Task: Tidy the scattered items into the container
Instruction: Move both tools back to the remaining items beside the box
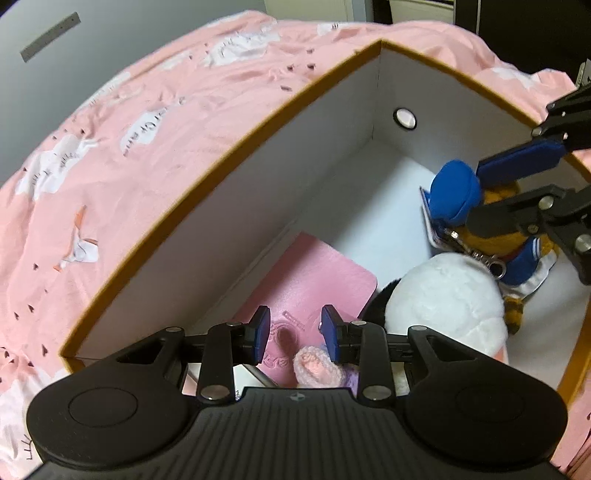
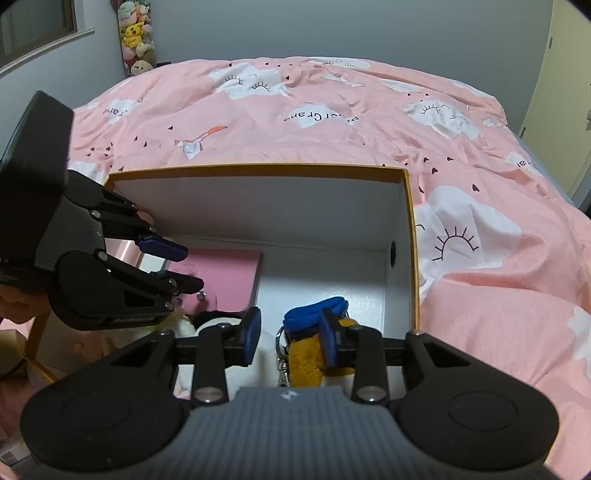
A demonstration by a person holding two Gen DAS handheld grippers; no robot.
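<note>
An open box (image 1: 229, 155) with an orange rim and white walls sits on the pink bed; it also shows in the right wrist view (image 2: 258, 199). Inside lie a pink notebook (image 1: 314, 277), a white plush (image 1: 447, 295), an orange plush with a blue cap (image 1: 456, 195) and a small pink knitted item (image 1: 317, 369). My left gripper (image 1: 295, 338) is open above the notebook and knitted item, holding nothing. My right gripper (image 2: 290, 338) is open over the orange plush (image 2: 306, 358), its pads either side of the plush without closing on it.
The pink duvet (image 2: 369, 129) with cloud prints surrounds the box. A grey wall (image 2: 332, 29) stands behind the bed, with stacked plush toys (image 2: 136, 37) in the far left corner. The two grippers are close together inside the box.
</note>
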